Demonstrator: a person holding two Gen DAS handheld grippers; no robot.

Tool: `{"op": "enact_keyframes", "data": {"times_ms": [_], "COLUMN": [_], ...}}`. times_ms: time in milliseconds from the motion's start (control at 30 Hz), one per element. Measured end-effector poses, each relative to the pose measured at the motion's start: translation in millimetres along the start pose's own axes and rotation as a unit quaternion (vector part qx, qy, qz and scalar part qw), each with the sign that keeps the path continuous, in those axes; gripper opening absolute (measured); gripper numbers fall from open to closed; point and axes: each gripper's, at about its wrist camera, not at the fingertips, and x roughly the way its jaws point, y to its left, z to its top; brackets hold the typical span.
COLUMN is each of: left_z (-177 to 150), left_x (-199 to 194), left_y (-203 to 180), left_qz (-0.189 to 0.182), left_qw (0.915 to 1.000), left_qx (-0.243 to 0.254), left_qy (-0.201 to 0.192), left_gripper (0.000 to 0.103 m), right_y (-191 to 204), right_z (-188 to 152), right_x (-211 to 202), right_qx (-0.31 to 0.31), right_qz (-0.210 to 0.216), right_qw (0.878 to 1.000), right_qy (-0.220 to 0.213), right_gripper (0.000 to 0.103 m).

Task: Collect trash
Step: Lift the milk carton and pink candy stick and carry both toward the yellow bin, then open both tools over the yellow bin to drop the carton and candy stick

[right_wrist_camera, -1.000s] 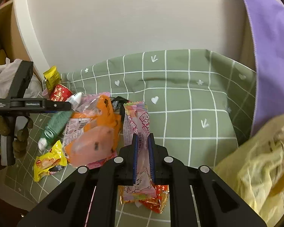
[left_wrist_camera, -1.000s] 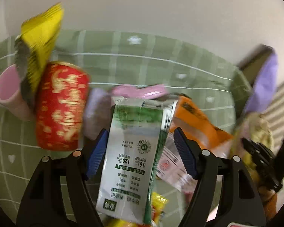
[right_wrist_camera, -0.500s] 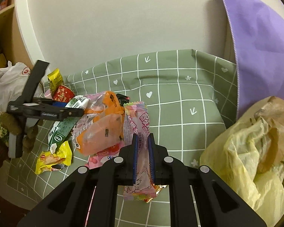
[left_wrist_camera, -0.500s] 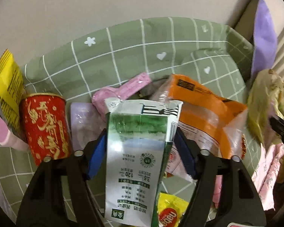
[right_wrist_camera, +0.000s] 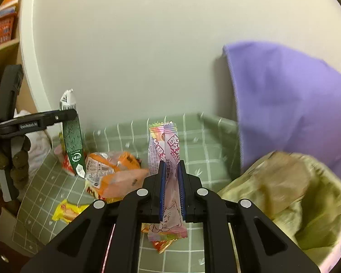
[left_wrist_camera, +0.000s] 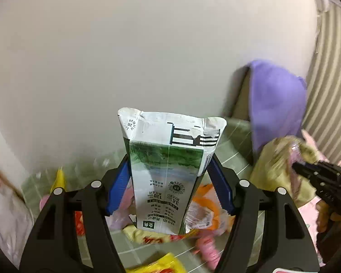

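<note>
My left gripper (left_wrist_camera: 169,159) is shut on a white and green milk carton (left_wrist_camera: 168,173), held upright above the litter; its blue pads press on both sides. From the right wrist view the same carton (right_wrist_camera: 72,136) hangs at the left in the left gripper (right_wrist_camera: 66,116). My right gripper (right_wrist_camera: 170,166) is shut on pink and rainbow snack wrappers (right_wrist_camera: 168,141) that stick up past its tips and hang out below. A yellowish trash bag (right_wrist_camera: 284,193) gapes open at the lower right. In the left wrist view the bag (left_wrist_camera: 272,166) is blurred, with the right gripper (left_wrist_camera: 307,168) in front of it.
An orange packet (right_wrist_camera: 116,170) and a yellow packet (right_wrist_camera: 68,211) lie on the green checked tablecloth (right_wrist_camera: 204,150), with more wrappers under the carton. A purple cloth (right_wrist_camera: 284,95) hangs behind the bag. A pale wall stands close behind. Shelves are at the far left.
Both grippers have risen. The left one lifted the milk carton off the pile and rolled level. The right one carried its wrappers up and toward the bag.
</note>
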Motion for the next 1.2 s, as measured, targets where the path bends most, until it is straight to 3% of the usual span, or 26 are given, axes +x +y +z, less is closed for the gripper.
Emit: {"op": "enact_keyframes", "data": {"times_ms": [167,300,400,433,667,833,900,967,1033,1067,1200], "left_z": [36,60,72,76,70,40,24,3,-13,-17,-24], "left_x": [-24,-26,-16,-9,49,106,134,161,173,175,185], "left_y": [-52,-94,-118,-131,-199,-255,-274,-289,-296,-298,-282], "left_qz": [-0.059,-0.141,-0.195,-0.221,-0.313,-0.368,-0.368,-0.329,-0.263,-0.247,-0.240], "left_qw": [0.9960,0.9855,0.9768,0.9717,0.9489,0.9269,0.9238,0.9331,0.9457,0.9464,0.9450], "left_qx": [0.040,0.040,0.033,0.032,0.039,0.049,0.063,0.107,0.171,0.191,0.193], "left_qy": [-0.054,-0.084,-0.083,-0.078,-0.013,0.052,0.083,0.098,0.085,0.083,0.109], "left_gripper": [0.063,0.064,0.063,0.064,0.064,0.064,0.064,0.064,0.064,0.063,0.062], "right_y": [-20,-52,-86,-93,-153,-177,-184,-189,-193,-194,-193], "right_z": [16,23,21,19,0,-18,-22,-25,-32,-34,-43], "right_x": [-41,-80,-109,-116,-147,-145,-137,-129,-119,-115,-96], "right_qx": [0.006,0.018,0.042,0.048,0.113,0.148,0.157,0.162,0.165,0.165,0.164], "right_qz": [-0.029,-0.078,-0.121,-0.129,-0.166,-0.181,-0.182,-0.180,-0.175,-0.173,-0.154], "right_qw": [0.998,0.994,0.987,0.986,0.974,0.968,0.967,0.967,0.968,0.969,0.973], "right_qy": [-0.047,-0.079,-0.092,-0.095,-0.101,-0.093,-0.088,-0.083,-0.072,-0.068,-0.051], "right_gripper": [0.012,0.012,0.012,0.012,0.012,0.012,0.012,0.012,0.012,0.012,0.012]}}
